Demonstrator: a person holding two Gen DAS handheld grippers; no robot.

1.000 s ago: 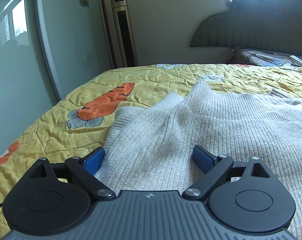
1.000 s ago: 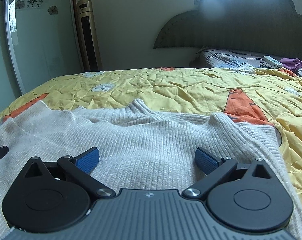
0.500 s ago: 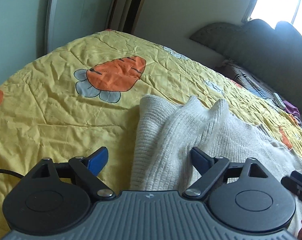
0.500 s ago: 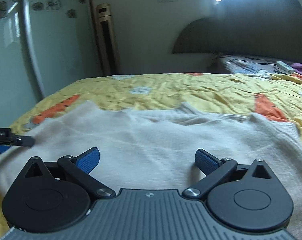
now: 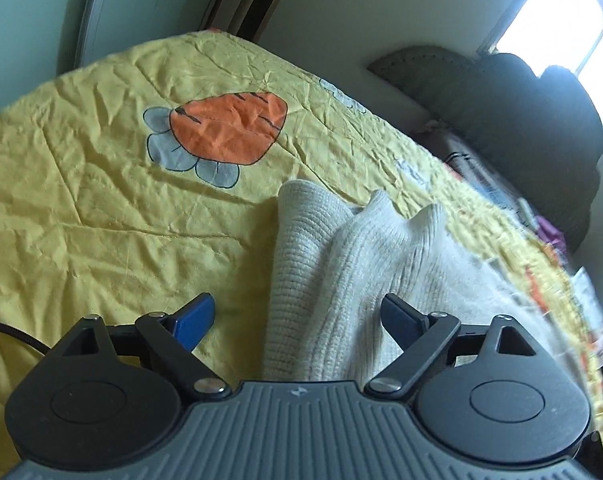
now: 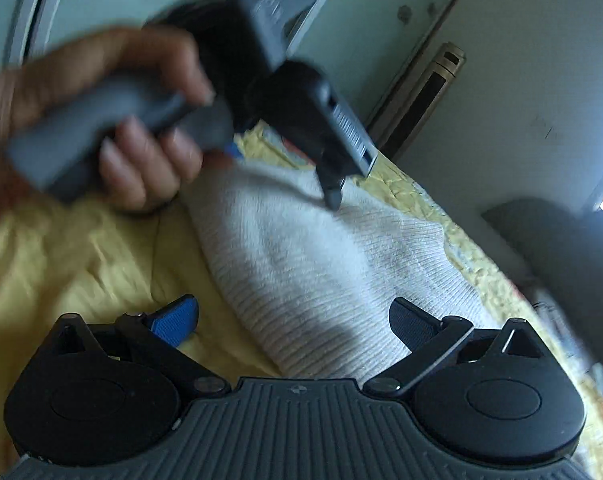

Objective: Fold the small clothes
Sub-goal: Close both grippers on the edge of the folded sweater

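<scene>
Yellow quilt [image 5: 101, 208]; white sweater [image 5: 341, 264] lengthwise toward headboard [image 5: 521, 92]; left gripper [image 5: 297, 316], right gripper [image 6: 293, 320] spread, empty.

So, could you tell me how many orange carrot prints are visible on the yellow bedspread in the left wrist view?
1 whole carrot print, left of the white sweater on the bedspread. Orange slivers at the frame's left edge and blurred far right may be others.

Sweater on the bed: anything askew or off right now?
The white knit sweater lies bunched and rumpled on the yellow quilt, its far end peaked into two points rather than flat. Nothing torn or spilled. Both grippers are open.
</scene>
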